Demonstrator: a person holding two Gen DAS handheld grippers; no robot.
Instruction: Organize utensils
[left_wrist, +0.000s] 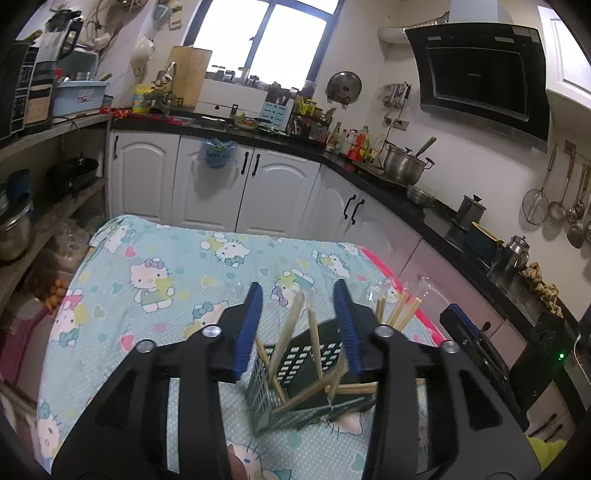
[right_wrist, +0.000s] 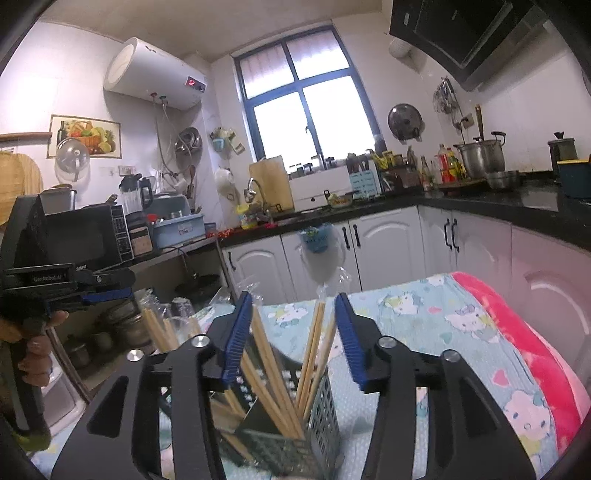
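Around the chopsticks (right_wrist: 275, 384): holder (right_wrist: 325, 417), tablecloth (left_wrist: 173, 266).

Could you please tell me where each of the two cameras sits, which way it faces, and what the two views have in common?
Left wrist: rides the left gripper, looking forward and down over the perforated utensil holder of chopsticks on the Hello Kitty cloth; its own open blue-padded fingers show, with the other gripper at right.
Right wrist: rides the right gripper, above the same holder toward the window; its open fingers show, plus the person's hand on the left gripper.
Shared: holder, chopsticks, cloth, window.
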